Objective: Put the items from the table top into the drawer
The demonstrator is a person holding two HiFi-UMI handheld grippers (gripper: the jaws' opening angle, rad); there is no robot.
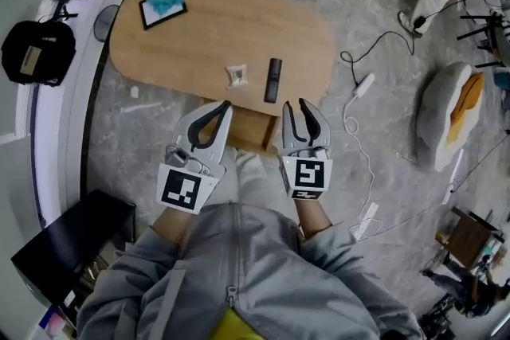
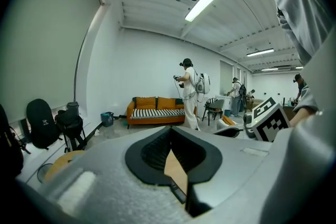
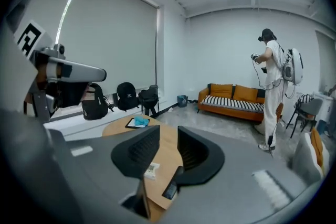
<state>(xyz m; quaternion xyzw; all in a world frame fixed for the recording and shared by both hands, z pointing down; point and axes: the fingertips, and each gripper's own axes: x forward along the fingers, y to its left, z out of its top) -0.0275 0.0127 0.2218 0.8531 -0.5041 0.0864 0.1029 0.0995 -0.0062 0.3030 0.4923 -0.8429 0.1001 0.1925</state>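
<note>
Evidently approach step, nothing held: left gripper fingers together, right gripper fingers parted, empty; next, probably reach over tabletop for remote, then drawer.

Your left gripper and right gripper point side by side at the table's near edge. Left jaws are closed, right jaws slightly apart and empty.

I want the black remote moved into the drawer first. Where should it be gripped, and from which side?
Grip the black remote across its narrow width, about mid-length. It lies flat on the table with its long axis pointing away from the person. Coming from the near edge and above with the right gripper would likely set its open jaws on the remote's long sides.
</note>
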